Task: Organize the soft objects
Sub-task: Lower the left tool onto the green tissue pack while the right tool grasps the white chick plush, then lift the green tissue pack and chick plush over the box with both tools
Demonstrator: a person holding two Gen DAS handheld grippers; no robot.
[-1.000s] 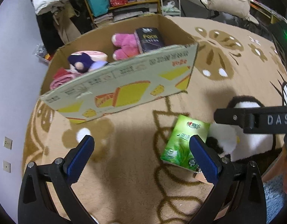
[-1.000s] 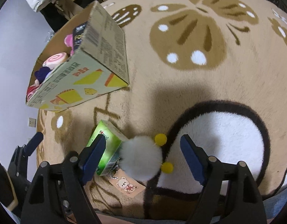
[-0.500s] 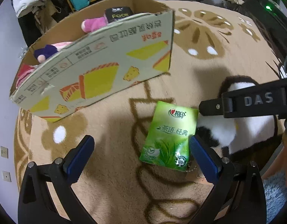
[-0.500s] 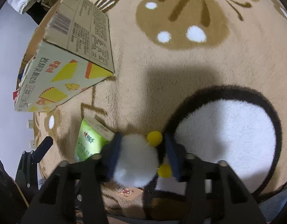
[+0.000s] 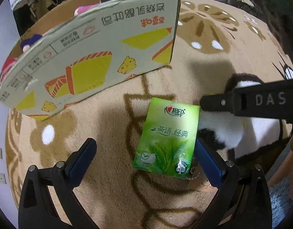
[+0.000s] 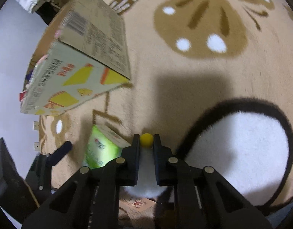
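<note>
Right wrist view first: the right gripper (image 6: pixel 146 148) is pinched onto the white plush (image 6: pixel 146 187), its fingers (image 6: pixel 134 162) squeezed close on the fluffy body with a yellow nub (image 6: pixel 146 140) poking out between the tips. The plush sits low on the rug (image 6: pixel 184 95), right over the dark rim of the white patch, and a paper tag lies under it. Just beside it on the left — touching or nearly so — lies the green tissue pack (image 6: pixel 100 148).

Over on the left wrist view, the left gripper (image 5: pixel 144 152) hangs spread wide above the rug, its blue pads (image 5: pixel 80 158) well apart. The tissue pack (image 5: pixel 165 137) lies flat between them, closer to the right-hand pad, which looks to be at its edge. The other gripper's black finger crosses in from the right over the plush (image 5: pixel 220 129).

Beyond both stands the box (image 5: pixel 100 57), open-topped, with pink and purple toys peeking over its wall.

So the step in hand looks like the pick of the plush — grip made, lift not yet visible. Next it wants a clean lift clear of the tissue pack, then a carry up and over the box wall. The left side would need to centre on the pack before it closes.
</note>
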